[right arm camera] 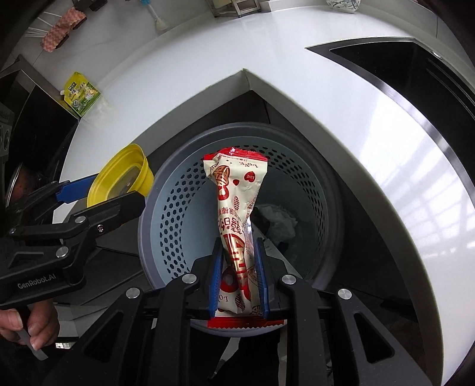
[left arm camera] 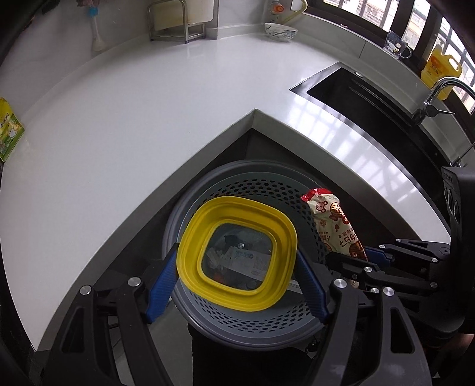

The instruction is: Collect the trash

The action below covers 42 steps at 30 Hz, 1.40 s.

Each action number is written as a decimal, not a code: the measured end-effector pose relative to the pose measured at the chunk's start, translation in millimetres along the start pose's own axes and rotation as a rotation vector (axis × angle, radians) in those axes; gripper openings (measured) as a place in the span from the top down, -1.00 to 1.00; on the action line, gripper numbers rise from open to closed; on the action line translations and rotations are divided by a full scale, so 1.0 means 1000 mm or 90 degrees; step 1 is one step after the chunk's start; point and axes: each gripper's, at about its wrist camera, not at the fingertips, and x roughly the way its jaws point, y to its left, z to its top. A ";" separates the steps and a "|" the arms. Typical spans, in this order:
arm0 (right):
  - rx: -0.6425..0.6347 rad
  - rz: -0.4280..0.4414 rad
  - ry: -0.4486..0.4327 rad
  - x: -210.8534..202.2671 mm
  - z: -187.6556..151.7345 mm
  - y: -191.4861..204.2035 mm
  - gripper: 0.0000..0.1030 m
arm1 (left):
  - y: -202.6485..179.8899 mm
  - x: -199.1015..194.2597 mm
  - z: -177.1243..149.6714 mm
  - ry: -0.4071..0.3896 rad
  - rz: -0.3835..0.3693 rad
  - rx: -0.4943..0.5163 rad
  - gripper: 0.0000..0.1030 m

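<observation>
My left gripper [left arm camera: 237, 267] is shut on a yellow square plastic container [left arm camera: 237, 255] and holds it over the grey perforated trash bin [left arm camera: 261, 317] below the counter corner. Through its clear bottom I see paper scraps in the bin. My right gripper [right arm camera: 239, 267] is shut on a red-and-cream snack wrapper [right arm camera: 237, 207] and holds it above the same bin [right arm camera: 166, 213], which has white crumpled paper [right arm camera: 282, 222] inside. The wrapper [left arm camera: 335, 225] and right gripper also show at the right of the left wrist view. The yellow container [right arm camera: 124, 175] shows at the left of the right wrist view.
A white L-shaped counter [left arm camera: 133, 124] wraps around the bin. A green-yellow pouch [right arm camera: 80, 95] lies on its left part. A dark sink [left arm camera: 371, 98] with a tap, a bowl [left arm camera: 280, 31], a metal rack [left arm camera: 178, 26] and a yellow oil bottle [left arm camera: 442, 68] stand farther back.
</observation>
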 end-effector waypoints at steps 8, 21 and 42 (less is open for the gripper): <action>-0.011 -0.001 -0.015 -0.008 0.003 0.006 0.04 | 0.010 -0.006 0.001 -0.007 0.017 -0.033 -0.56; -0.006 -0.010 -0.028 -0.025 0.012 0.008 -0.02 | 0.018 -0.026 0.005 -0.017 0.051 -0.060 -0.72; -0.013 -0.037 -0.039 -0.046 0.017 0.015 -0.11 | 0.015 -0.050 0.013 -0.038 0.075 -0.074 -0.87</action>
